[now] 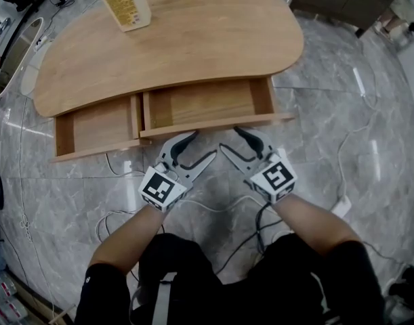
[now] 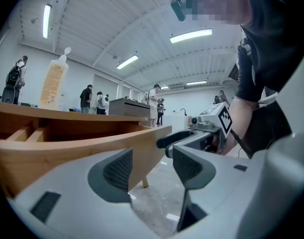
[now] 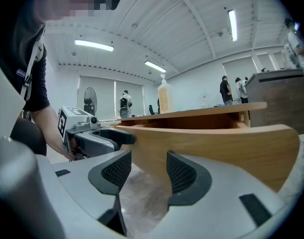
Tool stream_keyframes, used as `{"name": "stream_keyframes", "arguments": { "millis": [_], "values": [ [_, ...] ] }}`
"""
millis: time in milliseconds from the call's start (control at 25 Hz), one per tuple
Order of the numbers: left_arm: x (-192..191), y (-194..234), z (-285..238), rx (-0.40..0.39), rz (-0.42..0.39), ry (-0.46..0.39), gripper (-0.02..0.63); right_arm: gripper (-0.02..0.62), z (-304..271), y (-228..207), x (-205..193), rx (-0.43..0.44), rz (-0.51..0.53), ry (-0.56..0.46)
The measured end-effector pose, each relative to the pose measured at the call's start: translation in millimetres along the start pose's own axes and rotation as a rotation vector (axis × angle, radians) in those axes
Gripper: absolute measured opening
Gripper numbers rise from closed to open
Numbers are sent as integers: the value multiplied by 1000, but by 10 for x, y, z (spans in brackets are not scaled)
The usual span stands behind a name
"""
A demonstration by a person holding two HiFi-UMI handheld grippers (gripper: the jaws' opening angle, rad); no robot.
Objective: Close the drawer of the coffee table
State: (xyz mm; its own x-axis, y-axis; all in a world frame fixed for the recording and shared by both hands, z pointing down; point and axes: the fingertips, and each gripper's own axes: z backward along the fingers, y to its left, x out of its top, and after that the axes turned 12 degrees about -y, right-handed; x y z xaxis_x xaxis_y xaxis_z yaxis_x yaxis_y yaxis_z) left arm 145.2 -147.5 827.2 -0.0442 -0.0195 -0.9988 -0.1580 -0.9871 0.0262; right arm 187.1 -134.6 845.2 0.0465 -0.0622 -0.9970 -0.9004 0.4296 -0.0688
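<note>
Above a grey marble floor, the fingers of the left gripper and the right gripper stand apart and hold nothing. Their tips are just before the front panel of the wide drawer, which is pulled out under the counter of the coffee table; the narrow drawer beside it is open too. The wide drawer looks like a stiff, empty and rather light wooden box, so I judge no grasp is needed, only an even push on the panel's middle so it does not jam.
</note>
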Motion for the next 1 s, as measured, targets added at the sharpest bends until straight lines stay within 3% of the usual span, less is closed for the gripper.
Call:
{"name": "stream_keyframes", "arguments": {
  "millis": [320, 480, 800, 1000],
  "values": [
    [-1, 52, -47, 21, -67, -3, 195, 172, 97, -210, -80, -42, 45, 42],
    [-2, 94, -52, 31, -59, -7, 147, 141, 157, -307, -109, -69, 36, 33],
    [-54, 211, -90, 59, -5, 14, 149, 133, 17, -303, 11, -63, 41, -5],
    [-36, 300, -143, 71, -13, 19, 147, 130, -47, -384, 11, -84, 20, 2]
  ]
}}
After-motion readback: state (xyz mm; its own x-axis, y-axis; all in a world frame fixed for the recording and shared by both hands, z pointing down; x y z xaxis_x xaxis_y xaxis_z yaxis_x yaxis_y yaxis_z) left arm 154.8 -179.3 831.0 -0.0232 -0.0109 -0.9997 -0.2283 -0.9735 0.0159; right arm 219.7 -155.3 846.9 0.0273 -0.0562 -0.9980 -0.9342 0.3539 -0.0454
